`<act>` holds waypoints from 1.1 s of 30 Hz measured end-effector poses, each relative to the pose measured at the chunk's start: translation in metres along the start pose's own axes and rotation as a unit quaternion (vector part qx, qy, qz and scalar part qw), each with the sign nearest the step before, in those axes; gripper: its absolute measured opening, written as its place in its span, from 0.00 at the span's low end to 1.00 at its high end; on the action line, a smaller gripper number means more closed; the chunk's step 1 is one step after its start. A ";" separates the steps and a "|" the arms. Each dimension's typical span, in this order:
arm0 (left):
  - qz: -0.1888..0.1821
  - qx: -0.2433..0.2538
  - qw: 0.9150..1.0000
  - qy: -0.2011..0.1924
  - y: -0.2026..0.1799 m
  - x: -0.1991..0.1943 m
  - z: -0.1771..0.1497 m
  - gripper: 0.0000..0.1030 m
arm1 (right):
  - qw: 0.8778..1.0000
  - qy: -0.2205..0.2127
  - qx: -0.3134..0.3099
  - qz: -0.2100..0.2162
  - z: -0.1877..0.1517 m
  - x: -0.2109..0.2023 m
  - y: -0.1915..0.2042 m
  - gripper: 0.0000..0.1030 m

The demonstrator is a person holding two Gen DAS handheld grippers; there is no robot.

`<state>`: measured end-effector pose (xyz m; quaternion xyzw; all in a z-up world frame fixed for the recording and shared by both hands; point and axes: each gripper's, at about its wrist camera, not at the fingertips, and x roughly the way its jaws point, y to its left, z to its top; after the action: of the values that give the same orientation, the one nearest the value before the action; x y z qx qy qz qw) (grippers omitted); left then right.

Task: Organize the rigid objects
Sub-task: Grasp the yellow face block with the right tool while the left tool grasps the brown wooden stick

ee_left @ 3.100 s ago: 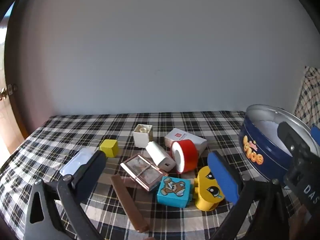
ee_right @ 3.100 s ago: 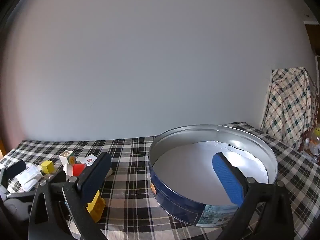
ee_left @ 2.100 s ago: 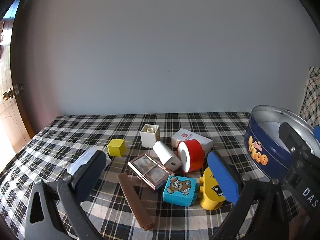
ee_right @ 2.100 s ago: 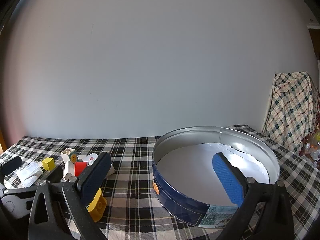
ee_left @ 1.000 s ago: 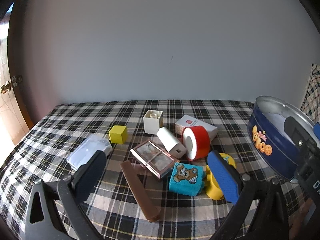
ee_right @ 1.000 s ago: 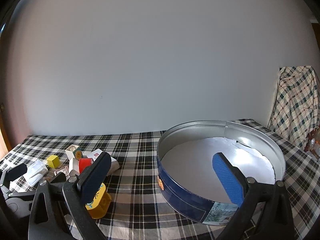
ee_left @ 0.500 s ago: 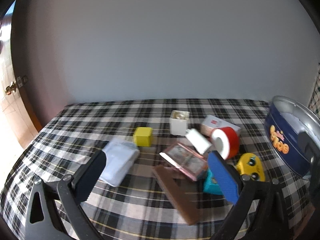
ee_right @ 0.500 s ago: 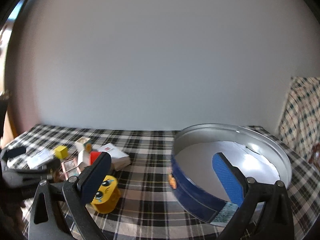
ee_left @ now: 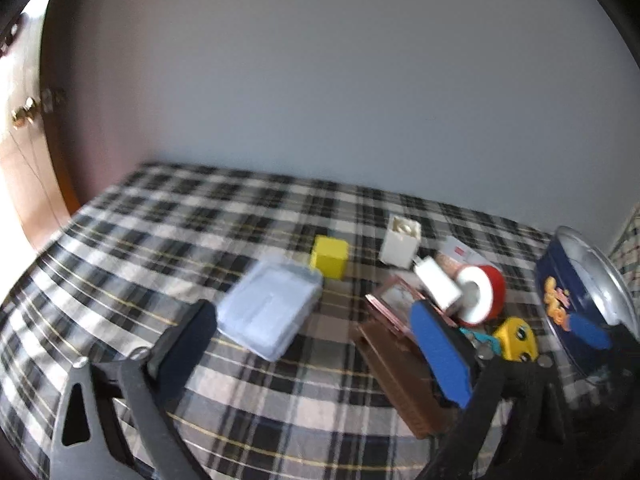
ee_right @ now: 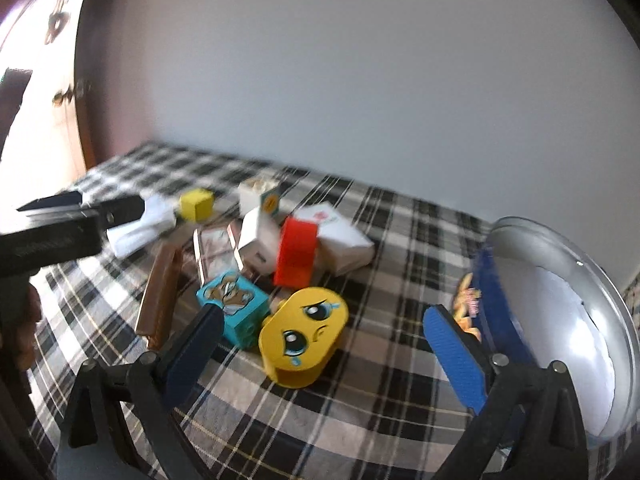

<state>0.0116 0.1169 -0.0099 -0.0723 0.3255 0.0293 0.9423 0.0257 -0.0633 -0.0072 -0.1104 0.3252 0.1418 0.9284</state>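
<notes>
A pile of small objects lies on the plaid cloth. My left gripper (ee_left: 316, 354) is open and empty, with a clear flat plastic case (ee_left: 270, 314) between and just beyond its fingers. A brown bar (ee_left: 404, 380) lies by its right finger. My right gripper (ee_right: 326, 354) is open and empty, with a yellow face block (ee_right: 304, 336) between its fingers and a teal bear block (ee_right: 234, 306) at its left finger. Behind are a red roll (ee_right: 296, 256), white boxes, a pink framed case (ee_right: 214, 254) and a yellow cube (ee_right: 196, 205).
A round blue cookie tin (ee_right: 560, 320) stands open at the right, also seen in the left wrist view (ee_left: 580, 300). The left gripper's body (ee_right: 52, 236) shows at the left of the right wrist view. A wall runs behind the table; a wooden door (ee_left: 20, 168) is far left.
Both grippers have swung left. The left one now faces the clear case instead of the pile. The right one has turned from the tin to the yellow face block.
</notes>
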 end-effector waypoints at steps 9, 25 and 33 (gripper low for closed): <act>-0.030 0.060 0.997 0.038 -0.034 0.007 -0.017 0.84 | 1.000 0.022 0.009 0.006 0.000 0.016 -0.008 0.74; 0.015 0.047 0.991 0.124 -0.024 0.040 -0.027 0.79 | 0.996 0.079 0.036 0.002 -0.002 0.024 -0.020 0.73; 0.005 0.048 0.993 0.111 -0.021 0.035 -0.025 0.25 | 0.994 0.080 0.072 0.023 -0.006 0.022 -0.033 0.43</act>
<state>0.0262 0.0923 -0.0487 -0.0286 0.4292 0.0102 0.9027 0.0500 -0.0919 -0.0224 -0.0470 0.4102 0.1305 0.9014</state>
